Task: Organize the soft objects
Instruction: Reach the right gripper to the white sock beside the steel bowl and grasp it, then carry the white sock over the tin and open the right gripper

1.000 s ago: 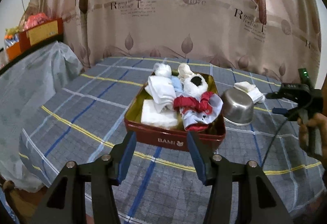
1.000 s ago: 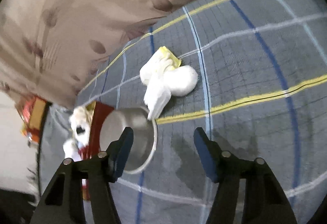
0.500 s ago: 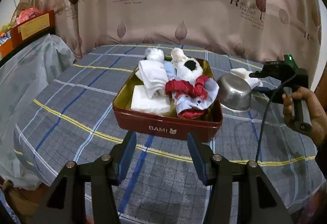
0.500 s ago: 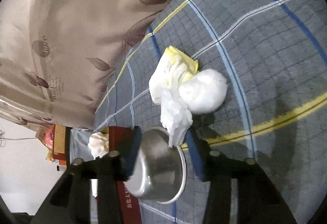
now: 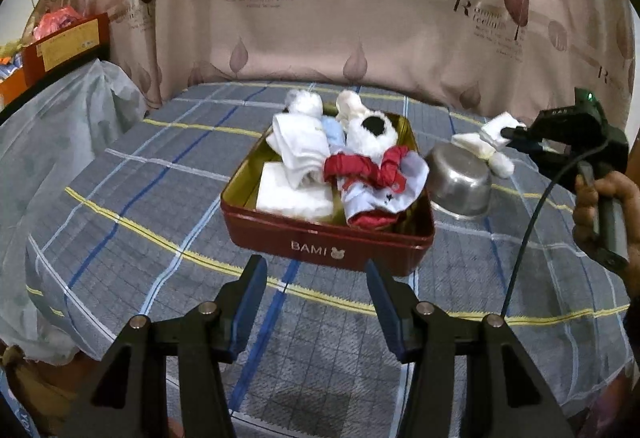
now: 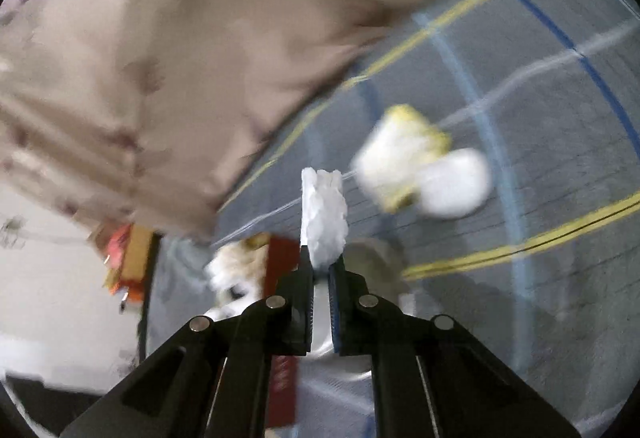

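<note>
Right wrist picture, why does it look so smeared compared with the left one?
Right wrist view: motion blur smears the curtain and bedsheet, though the right gripper and its white cloth stay sharp. Left wrist view: crisp throughout, only fisheye bending, tin lettering readable.

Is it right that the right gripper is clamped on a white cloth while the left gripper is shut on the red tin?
Not quite. In the left wrist view the left gripper is open and hovers short of the red tin, holding nothing. The right gripper is indeed clamped on the white cloth.

Leaf-print curtain (image 5: 320,18), plaid bedsheet (image 5: 160,198) — dim light
</note>
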Available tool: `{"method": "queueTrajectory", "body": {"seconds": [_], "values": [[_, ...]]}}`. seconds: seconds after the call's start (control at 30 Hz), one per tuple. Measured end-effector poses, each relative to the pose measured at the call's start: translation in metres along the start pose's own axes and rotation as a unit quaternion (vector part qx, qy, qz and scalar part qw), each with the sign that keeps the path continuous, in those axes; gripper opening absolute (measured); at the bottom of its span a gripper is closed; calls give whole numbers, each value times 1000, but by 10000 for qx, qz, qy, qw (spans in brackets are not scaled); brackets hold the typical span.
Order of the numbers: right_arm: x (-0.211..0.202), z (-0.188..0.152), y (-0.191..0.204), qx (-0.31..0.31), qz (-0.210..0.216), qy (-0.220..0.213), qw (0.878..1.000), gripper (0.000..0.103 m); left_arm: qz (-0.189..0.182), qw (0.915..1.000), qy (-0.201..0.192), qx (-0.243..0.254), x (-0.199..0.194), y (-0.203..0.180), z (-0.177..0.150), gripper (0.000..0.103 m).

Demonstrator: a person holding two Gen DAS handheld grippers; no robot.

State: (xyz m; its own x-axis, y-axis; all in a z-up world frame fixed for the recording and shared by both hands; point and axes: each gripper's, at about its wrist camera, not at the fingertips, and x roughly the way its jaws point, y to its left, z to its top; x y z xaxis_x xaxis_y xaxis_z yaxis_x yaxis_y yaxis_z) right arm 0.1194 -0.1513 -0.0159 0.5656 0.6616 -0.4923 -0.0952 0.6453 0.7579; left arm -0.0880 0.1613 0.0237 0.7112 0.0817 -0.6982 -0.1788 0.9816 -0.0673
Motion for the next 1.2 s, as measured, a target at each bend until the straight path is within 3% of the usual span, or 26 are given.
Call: {"method": "queueTrajectory", "body": {"seconds": [0.17,0.37,0.57,0.73,1.2], "values": [[5,-15,59,-692,194,441,9964,8,-7,10000,-14,36,-5,-2,1,53],[49,-51,117,-1472,176,1057,9833,8,26,9999,-104,-12,-10,1,4,53],[93,-79,140,-1866,-51,1574,9697,8,-7,9999,-24,-106,-8,7,6,53],[117,-84,142,-1805,-122,1864,9657,8,23,9999,17,-114,-6,8,6,53],[152,-90,149,-2004,-535,1942,9588,9,210,9992,287,-172,7,14,3,53]]}}
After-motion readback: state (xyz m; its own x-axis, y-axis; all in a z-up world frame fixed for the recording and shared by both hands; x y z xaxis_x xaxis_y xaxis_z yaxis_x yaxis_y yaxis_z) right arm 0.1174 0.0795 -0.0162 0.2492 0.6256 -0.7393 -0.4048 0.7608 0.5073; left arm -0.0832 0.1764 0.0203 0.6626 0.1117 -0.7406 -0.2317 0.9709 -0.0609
